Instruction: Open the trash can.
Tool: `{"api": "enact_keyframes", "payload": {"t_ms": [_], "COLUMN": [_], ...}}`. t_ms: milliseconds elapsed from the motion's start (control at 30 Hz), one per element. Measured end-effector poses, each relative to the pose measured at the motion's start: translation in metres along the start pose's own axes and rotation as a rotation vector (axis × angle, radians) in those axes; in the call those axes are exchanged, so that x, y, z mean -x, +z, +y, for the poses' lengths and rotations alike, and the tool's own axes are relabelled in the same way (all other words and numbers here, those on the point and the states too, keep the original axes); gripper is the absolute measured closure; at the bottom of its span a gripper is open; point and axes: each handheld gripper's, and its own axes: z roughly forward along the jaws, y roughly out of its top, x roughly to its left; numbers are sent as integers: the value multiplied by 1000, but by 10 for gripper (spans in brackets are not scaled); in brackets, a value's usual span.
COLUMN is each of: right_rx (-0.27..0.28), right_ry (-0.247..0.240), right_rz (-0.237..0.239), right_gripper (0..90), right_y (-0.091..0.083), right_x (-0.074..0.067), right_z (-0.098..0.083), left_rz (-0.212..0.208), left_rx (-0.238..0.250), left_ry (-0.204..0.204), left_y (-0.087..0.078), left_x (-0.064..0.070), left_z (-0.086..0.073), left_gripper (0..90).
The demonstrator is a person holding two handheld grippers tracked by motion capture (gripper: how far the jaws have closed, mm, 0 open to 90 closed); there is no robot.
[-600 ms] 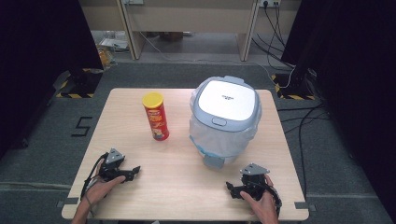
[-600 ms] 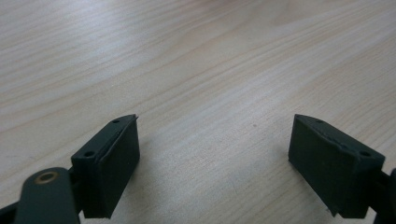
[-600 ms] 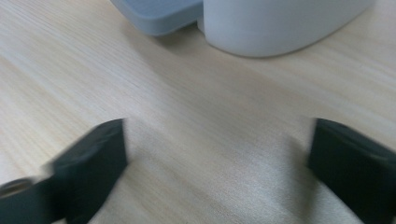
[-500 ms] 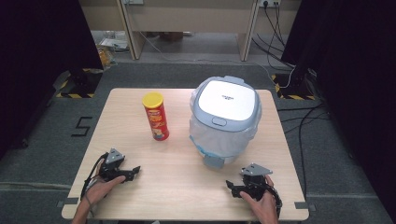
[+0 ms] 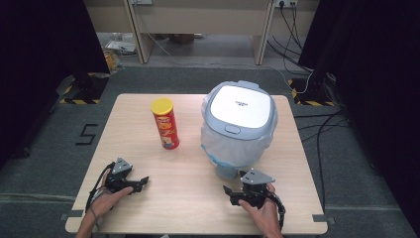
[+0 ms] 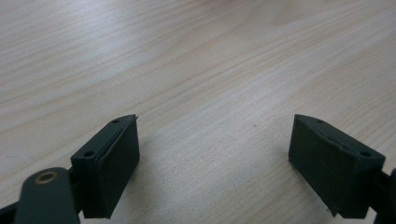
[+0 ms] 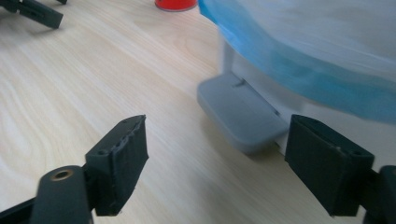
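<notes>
Since a moment ago the right tongs (image 5: 227,190) have edged slightly toward the bin's foot pedal (image 7: 240,114); the left tongs (image 5: 144,181) have stayed put. Both sit near the tabletop's (image 5: 188,208) near edge, left toward its left corner, each with jaws spread wide and nothing between them. Just beyond the right tongs stands the grey pedal bin (image 5: 239,124), its bag hanging over the sides. Farther back, toward the left edge, a red crisp can (image 5: 165,124) stands upright.
</notes>
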Motion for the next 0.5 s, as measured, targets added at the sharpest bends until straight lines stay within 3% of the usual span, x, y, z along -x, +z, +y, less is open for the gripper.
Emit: {"api": "enact_keyframes", "payload": {"t_ms": [67,500], "right_rx": [-15,7], "right_ry": [-21,-48], "right_rz": [4,36], "right_gripper": [223,240], "right_y": [11,31], "right_x": [-6,-11], "right_z": [2,13], "left_rz": [0,0], "left_rx": [-1,-1], "left_ry": [2,1], "left_y": [0,0], "left_x": [0,0], "left_z": [0,0], "left_gripper": [156,156]}}
